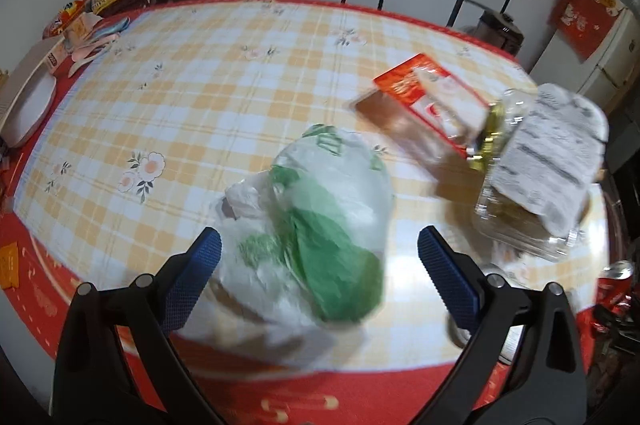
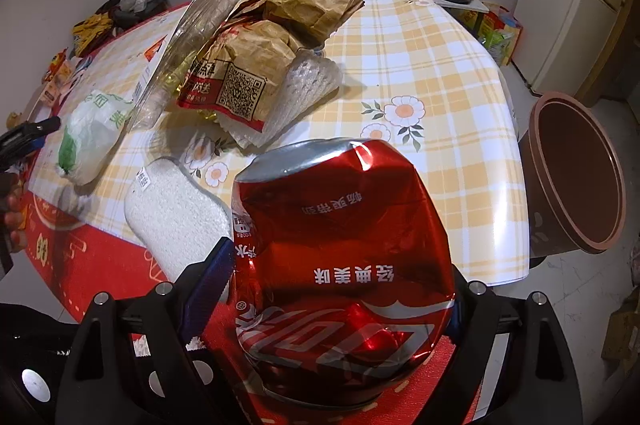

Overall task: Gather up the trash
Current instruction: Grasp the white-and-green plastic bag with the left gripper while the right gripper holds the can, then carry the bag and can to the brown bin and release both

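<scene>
Blocking the right tongs, a crushed red can, far blade unseen.

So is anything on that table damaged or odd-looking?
Yes: the red can clamped in the right gripper is crumpled and dented. A clear plastic container also leans tilted against the brown paper bag.

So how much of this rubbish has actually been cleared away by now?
Little looks done: the brown bin beside the table seems empty as far as its inside shows. In hand: the right gripper clamps a crushed red can; the left gripper is open over a white and green plastic bag. Left: the brown paper bag, clear plastic box and white foam piece.
</scene>
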### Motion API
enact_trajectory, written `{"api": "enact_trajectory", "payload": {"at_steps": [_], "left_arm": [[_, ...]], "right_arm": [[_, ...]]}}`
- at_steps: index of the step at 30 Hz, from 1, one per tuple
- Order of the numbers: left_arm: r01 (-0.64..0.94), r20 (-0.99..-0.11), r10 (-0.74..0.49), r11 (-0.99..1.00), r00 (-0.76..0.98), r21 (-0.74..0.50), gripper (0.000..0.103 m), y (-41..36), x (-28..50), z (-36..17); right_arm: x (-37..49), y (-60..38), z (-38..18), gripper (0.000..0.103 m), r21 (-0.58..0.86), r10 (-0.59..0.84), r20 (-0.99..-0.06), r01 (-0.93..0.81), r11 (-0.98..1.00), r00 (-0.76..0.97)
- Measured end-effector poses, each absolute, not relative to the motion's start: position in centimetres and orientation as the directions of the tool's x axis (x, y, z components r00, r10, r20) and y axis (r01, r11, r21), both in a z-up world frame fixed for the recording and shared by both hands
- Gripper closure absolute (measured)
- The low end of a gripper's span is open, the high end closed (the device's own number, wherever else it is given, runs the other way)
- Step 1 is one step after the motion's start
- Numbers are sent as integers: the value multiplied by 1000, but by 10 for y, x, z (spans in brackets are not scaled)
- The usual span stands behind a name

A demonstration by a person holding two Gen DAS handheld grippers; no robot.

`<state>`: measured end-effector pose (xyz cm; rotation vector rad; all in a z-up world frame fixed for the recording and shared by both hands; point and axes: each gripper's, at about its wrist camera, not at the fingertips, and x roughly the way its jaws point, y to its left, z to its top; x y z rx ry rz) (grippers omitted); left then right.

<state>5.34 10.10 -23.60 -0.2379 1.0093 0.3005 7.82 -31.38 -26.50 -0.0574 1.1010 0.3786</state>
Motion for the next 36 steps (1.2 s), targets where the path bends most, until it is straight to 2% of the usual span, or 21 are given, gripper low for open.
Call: {"api": "enact_trajectory", "payload": {"at_steps": [6,8,9,10,14,17,29,36], "left_arm": [[-276,-899,117,961,422,-4,6,100,73,-279],[-274,-904,112,962,413,-6,9,102,74,-287],[-279,-902,108,960,417,-15,15,104,73,-289],[-282,-901,102,959,421,-23,32,107,72,-289],[-285,-892,70,956,446,-67,49,116,69,-282],[-297,-879,46,948,475,-111,55,122,63,-270],[-254,-712,-26,925,702,-284,58,127,42,-193],[-189,-667,-88,924,740,-331,58,98,39,-173]], "right_arm": [[79,-305,-256,18,115,241,-875,-303,946,420],[79,-303,-254,18,110,232,-875,-294,950,425],[78,-302,-253,18,107,228,-874,-288,952,428],[78,-301,-253,18,105,225,-874,-284,953,430],[76,-297,-252,18,101,218,-874,-276,956,434],[75,-297,-250,18,98,213,-872,-269,958,441],[79,-307,-212,18,34,168,-843,-261,965,511],[82,-328,-190,18,12,145,-822,-237,971,551]]}}
